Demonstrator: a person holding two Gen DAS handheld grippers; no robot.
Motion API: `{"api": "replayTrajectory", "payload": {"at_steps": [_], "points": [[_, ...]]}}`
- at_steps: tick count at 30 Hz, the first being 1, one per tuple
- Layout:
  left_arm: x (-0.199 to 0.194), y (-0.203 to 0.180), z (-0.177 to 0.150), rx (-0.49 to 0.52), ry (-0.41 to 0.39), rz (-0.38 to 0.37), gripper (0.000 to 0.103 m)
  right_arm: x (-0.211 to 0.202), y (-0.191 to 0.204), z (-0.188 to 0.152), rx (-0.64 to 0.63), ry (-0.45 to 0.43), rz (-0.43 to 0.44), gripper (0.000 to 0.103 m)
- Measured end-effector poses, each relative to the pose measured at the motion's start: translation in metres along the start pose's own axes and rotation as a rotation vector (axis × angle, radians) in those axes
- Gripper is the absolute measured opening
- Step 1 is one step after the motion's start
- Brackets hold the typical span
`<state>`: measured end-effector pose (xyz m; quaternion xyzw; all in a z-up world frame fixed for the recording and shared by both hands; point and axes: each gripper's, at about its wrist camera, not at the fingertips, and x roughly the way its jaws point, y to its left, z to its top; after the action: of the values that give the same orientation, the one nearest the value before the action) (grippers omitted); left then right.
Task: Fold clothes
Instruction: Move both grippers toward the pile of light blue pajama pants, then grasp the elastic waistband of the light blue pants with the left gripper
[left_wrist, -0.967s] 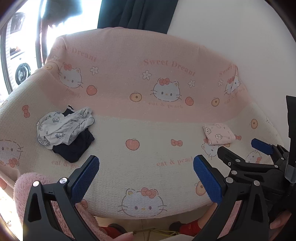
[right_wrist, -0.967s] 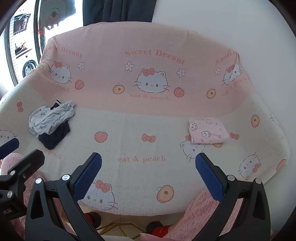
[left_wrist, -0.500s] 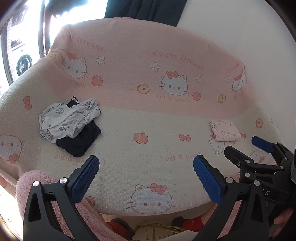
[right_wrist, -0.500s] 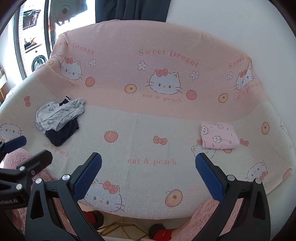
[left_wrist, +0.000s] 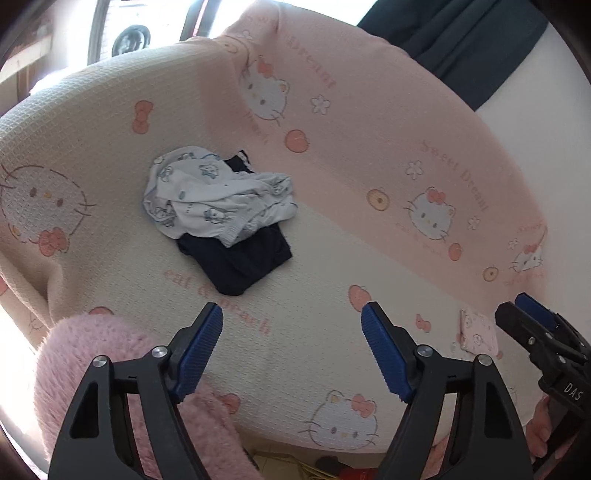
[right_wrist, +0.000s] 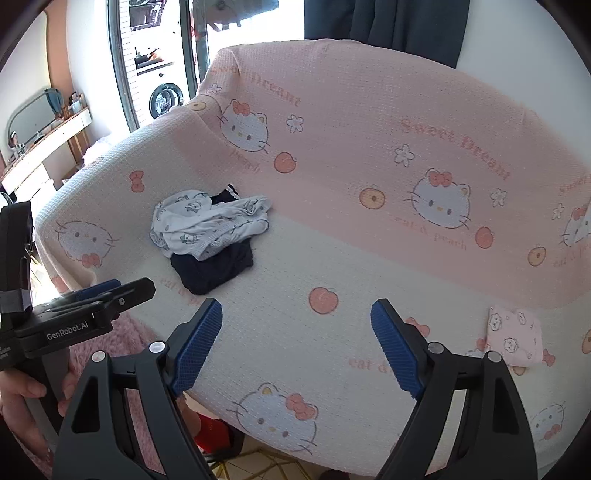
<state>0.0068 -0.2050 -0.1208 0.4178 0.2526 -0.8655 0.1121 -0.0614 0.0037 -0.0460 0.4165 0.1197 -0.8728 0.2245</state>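
sofa cover (right_wrist: 332, 266) is lying spread over the seat | white printed garment (left_wrist: 218, 197) is sitting crumpled atop dark garment (left_wrist: 240, 262) on the left | folded pink garment (right_wrist: 513, 336) is resting at right | left gripper (left_wrist: 291, 354) is hovering wide open, empty | right gripper (right_wrist: 295, 347) is hovering wide open, empty

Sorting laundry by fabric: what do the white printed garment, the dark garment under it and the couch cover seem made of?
White printed garment: probably soft cotton knit, limp and crumpled. Dark garment: matte navy cloth, fibre unclear. Couch cover: waffle-weave textile, gridded texture, matte.
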Motion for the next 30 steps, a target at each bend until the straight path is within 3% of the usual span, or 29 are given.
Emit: {"api": "replayTrajectory", "payload": {"at_steps": [1, 3, 4, 5, 6, 7, 11, 17, 20, 28, 29, 30], "points": [[0.007, 0.009, 0.007, 0.006, 0.016, 0.04, 0.069, 0.011, 0.006, 0.007, -0.011, 0.009, 0.007, 0.085], [0.027, 0.022, 0.024, 0.02, 0.06, 0.096, 0.045, 0.035, 0.018, 0.019, -0.033, 0.025, 0.021, 0.084], [0.037, 0.027, 0.033, 0.024, 0.081, 0.117, 0.037, 0.047, 0.024, 0.025, -0.043, 0.032, 0.032, 0.079], [0.047, 0.031, 0.041, 0.027, 0.099, 0.133, 0.031, 0.061, 0.029, 0.03, -0.048, 0.048, 0.047, 0.057], [0.057, 0.031, 0.049, 0.027, 0.099, 0.128, 0.031, 0.074, 0.032, 0.035, -0.052, 0.07, 0.065, 0.047], [0.067, 0.032, 0.056, 0.027, 0.102, 0.126, 0.031, 0.087, 0.034, 0.04, -0.052, 0.085, 0.079, 0.043], [0.12, 0.019, 0.074, 0.016, 0.166, 0.122, 0.032, 0.139, 0.037, 0.052, -0.032, 0.122, 0.097, 0.045], [0.202, 0.009, 0.086, 0.045, 0.245, 0.184, 0.039, 0.194, 0.022, 0.063, 0.049, 0.172, 0.107, 0.049], [0.218, 0.012, 0.084, 0.05, 0.247, 0.216, 0.041, 0.23, 0.025, 0.071, 0.02, 0.191, 0.136, 0.057], [0.244, 0.015, 0.08, 0.109, 0.229, 0.323, 0.042, 0.317, 0.036, 0.082, 0.008, 0.261, 0.164, 0.057], [0.244, 0.014, 0.081, 0.109, 0.226, 0.327, 0.04, 0.317, 0.035, 0.08, 0.016, 0.265, 0.165, 0.057], [0.244, 0.016, 0.083, 0.1, 0.219, 0.323, 0.025, 0.313, 0.033, 0.077, 0.023, 0.268, 0.167, 0.057]]}}
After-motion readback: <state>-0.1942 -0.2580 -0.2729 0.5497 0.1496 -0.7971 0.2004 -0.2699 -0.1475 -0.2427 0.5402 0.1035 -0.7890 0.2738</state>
